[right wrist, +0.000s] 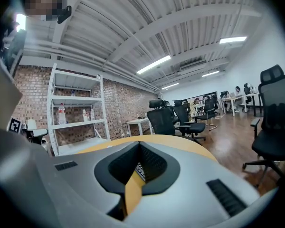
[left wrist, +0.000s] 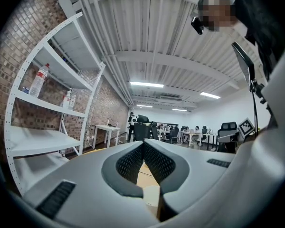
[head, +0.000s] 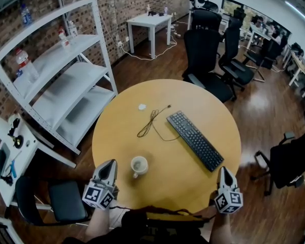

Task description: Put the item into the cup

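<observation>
L gripper (head: 110,164): ribbed grey pads pressed together, nothing betw. Round white cup (head: 139,165) just beside it on round wooden table (head: 213,111). Small white item (head: 142,106), too small to identify, lies well apart from cup, near thin black cable (head: 151,122). Flat black keyboard (head: 195,140) further right. R gripper (head: 224,171): pads together, empty.

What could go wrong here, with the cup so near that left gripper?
The left gripper could knock over the cup, which stands just beside its tip. The small white item lies far across the table, next to a loose cable that a reaching gripper might snag.
</observation>
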The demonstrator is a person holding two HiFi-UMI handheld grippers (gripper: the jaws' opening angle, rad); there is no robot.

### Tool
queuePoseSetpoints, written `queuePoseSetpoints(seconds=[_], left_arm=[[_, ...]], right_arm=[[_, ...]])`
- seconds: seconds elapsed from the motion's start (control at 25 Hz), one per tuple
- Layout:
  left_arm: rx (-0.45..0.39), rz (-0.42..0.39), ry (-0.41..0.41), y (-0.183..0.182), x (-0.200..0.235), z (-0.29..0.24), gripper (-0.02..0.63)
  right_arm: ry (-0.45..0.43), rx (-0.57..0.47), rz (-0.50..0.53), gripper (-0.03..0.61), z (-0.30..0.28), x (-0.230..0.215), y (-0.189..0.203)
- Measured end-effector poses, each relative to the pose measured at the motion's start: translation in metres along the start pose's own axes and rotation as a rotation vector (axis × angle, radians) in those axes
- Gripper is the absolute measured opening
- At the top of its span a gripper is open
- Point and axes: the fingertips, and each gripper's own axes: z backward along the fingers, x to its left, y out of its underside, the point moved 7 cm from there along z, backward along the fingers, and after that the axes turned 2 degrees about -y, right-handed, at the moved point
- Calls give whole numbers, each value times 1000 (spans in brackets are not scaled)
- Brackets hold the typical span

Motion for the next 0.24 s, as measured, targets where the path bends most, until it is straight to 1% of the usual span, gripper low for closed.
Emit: queuePoseSetpoints(seconds=[0.24], left_arm=[[-1,-4,-21,0,3,4,-8]], right_arm=[[21,-10,-22,9,-1,-5,2]])
